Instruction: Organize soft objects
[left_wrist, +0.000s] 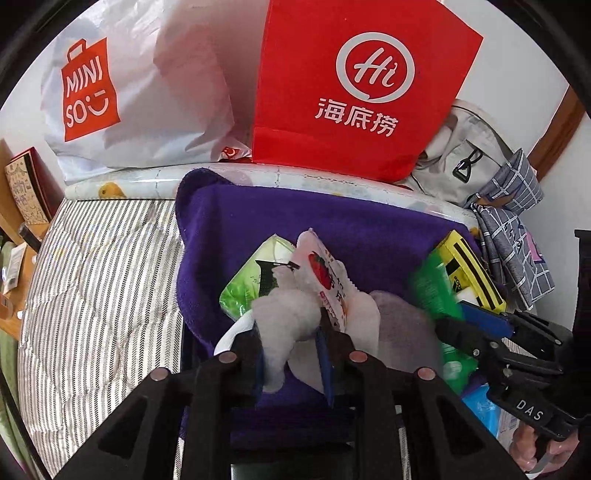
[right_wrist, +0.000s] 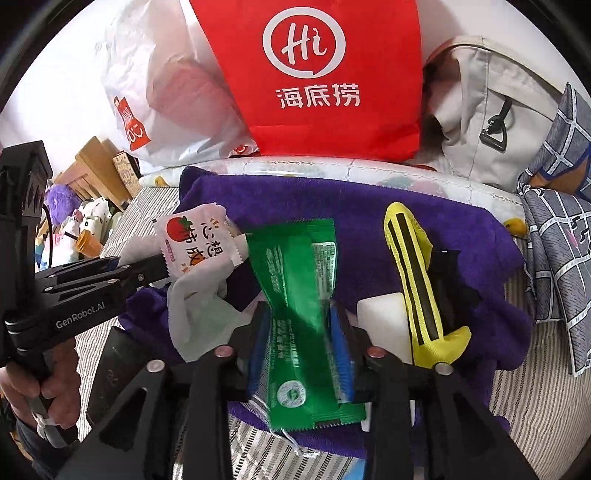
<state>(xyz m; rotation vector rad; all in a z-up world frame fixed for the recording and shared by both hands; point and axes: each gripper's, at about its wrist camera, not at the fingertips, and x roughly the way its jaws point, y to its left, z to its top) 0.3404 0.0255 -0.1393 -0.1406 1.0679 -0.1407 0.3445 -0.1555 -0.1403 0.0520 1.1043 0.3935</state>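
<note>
A purple towel (left_wrist: 221, 229) (right_wrist: 369, 206) lies spread on the striped bed. My left gripper (left_wrist: 290, 332) (right_wrist: 155, 264) is shut on a fluffy white cloth (left_wrist: 288, 314) (right_wrist: 195, 317). A white snack packet with a red fruit print (left_wrist: 325, 273) (right_wrist: 188, 240) sits at its tips. A crumpled green packet (right_wrist: 295, 288) (left_wrist: 432, 288) lies on the towel between the fingers of my right gripper (right_wrist: 301, 314) (left_wrist: 458, 314). Its jaws stand open, with blue pad showing on both sides of the packet.
On the towel lie a yellow-black pouch (right_wrist: 417, 280), a white block (right_wrist: 384, 325) and a light-green packet (left_wrist: 243, 284). Behind stand a red paper bag (left_wrist: 354, 92), a white Miniso bag (left_wrist: 129, 92) and a grey bag (left_wrist: 465, 155). A checked cloth (right_wrist: 557, 258) lies at the right and plush toys (right_wrist: 85, 218) at the left.
</note>
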